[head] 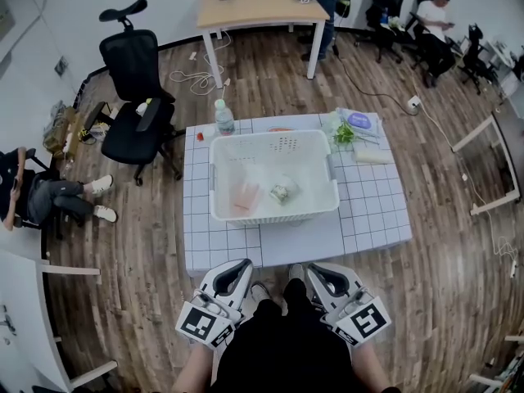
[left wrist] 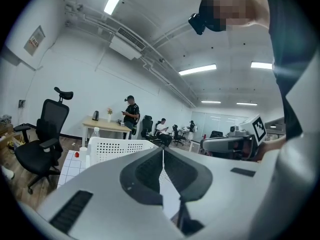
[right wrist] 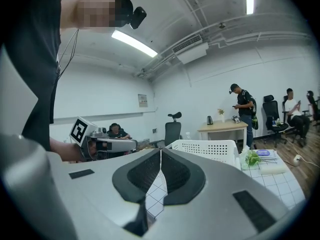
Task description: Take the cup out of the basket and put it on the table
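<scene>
A white perforated basket [head: 273, 213] stands in the middle of a low white gridded table [head: 372, 211]. Inside it a pale pink translucent cup [head: 244, 195] sits left of centre, with a small greenish patterned container [head: 282, 191] beside it. My left gripper [head: 239, 267] and right gripper [head: 316, 270] are held close to my body, below the table's near edge and well short of the basket. Both are shut with nothing between the jaws. The left gripper view shows the left gripper [left wrist: 162, 151] shut, with the basket [left wrist: 120, 146] beyond. The right gripper [right wrist: 161, 151] likewise points level toward the basket [right wrist: 205, 148].
A water bottle [head: 223, 117] and a small red object [head: 200, 136] stand behind the basket at the left. Green leaves [head: 344, 133] and a purple packet [head: 360, 121] lie at the back right. A black office chair [head: 135, 97], a wooden table [head: 258, 6] and seated people surround the area.
</scene>
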